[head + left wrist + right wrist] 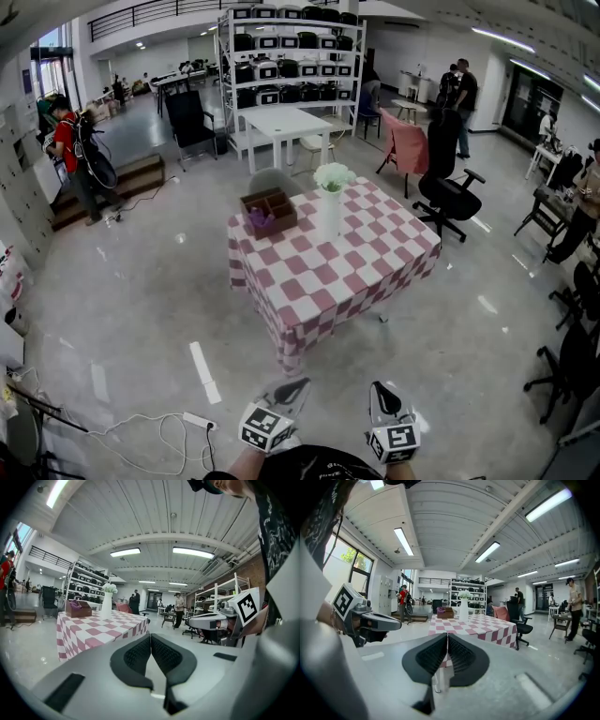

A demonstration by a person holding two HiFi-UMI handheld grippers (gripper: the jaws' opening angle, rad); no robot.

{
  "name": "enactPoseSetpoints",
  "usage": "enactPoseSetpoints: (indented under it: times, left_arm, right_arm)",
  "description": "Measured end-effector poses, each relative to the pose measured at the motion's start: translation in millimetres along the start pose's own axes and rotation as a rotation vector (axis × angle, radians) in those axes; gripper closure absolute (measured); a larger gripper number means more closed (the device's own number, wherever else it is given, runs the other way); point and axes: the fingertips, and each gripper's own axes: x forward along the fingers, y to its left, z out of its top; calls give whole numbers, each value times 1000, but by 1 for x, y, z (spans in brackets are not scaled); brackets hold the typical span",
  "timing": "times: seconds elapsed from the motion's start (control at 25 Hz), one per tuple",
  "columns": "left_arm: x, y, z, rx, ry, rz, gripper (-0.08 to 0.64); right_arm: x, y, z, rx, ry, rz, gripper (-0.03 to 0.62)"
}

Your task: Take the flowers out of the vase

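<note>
- The flowers (334, 175), a white bunch, stand in the vase (329, 217), none of them taken out
- The vase is tall, white and upright on the table (367, 281), well ahead of both grippers and out of reach of either
- Seen from the head, the vase lies ahead between the lines of the two grippers; in the left gripper view it shows to the left of the jaw tips, and in the right gripper view just right of them
- A brown box (268, 211) with something purple in it sits on the table near the vase, on the left gripper's side of it and not touching it
- A pink-and-white checked cloth (319, 300) covers the table and hangs over the edge nearest the grippers
- The left gripper (289, 392) is clenched: its dark ribbed pads meet at the tips with nothing between them
- The right gripper (382, 398) is clenched too, pads together and empty
- Both grippers are held side by side, near each other but apart, pointing towards the table over bare glossy floor (141, 309)
- A white power strip (199, 422) with a loose cable lies on the floor just to the left of the left gripper
- A black office chair (448, 192) stands beyond the table on the right gripper's side
- A white shelving rack (291, 56) of dark boxes stands far ahead, behind the table
- A person (70, 155) in a red top stands far off to the left of the left gripper
</note>
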Motion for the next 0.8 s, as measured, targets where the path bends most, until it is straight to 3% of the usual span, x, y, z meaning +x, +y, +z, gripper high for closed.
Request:
enactPoseSetpoints:
  times: [0.24, 0.8]
  left_arm:
    - [5, 38, 5, 8, 15, -30, 548]
    - [14, 78, 8, 15, 27, -49, 548]
  right_arm:
    - [27, 3, 4, 103, -21, -40, 584]
    - [51, 6, 0, 112, -2, -108, 584]
